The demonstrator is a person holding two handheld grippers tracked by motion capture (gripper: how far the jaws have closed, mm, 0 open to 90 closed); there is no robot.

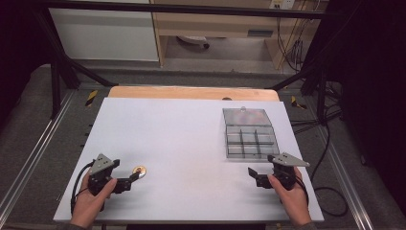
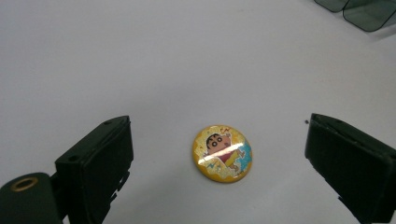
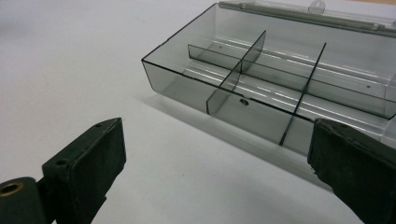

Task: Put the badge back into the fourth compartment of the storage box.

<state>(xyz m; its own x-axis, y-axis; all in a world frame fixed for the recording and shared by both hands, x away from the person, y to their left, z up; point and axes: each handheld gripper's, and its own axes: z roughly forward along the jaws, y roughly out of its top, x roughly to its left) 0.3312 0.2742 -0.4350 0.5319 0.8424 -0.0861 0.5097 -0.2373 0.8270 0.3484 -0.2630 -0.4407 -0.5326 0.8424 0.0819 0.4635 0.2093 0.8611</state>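
Note:
A round yellow badge (image 2: 222, 153) with a cartoon figure lies flat on the white table; in the high view the badge (image 1: 139, 169) sits just beyond the tip of my left gripper (image 1: 134, 178). The left gripper (image 2: 219, 163) is open, its jaws wide on either side of the badge without touching it. A smoky clear divided box (image 1: 250, 139) stands open at the right, lid folded back. My right gripper (image 1: 252, 173) is open near the box's front left corner. In the right gripper view the box (image 3: 280, 79) lies ahead with empty compartments.
The white board (image 1: 182, 139) covers a wooden table (image 1: 191, 92) framed by black struts. Cables (image 1: 330, 191) trail off the right edge. A dark tinted corner of the box (image 2: 364, 11) shows at the top right of the left gripper view.

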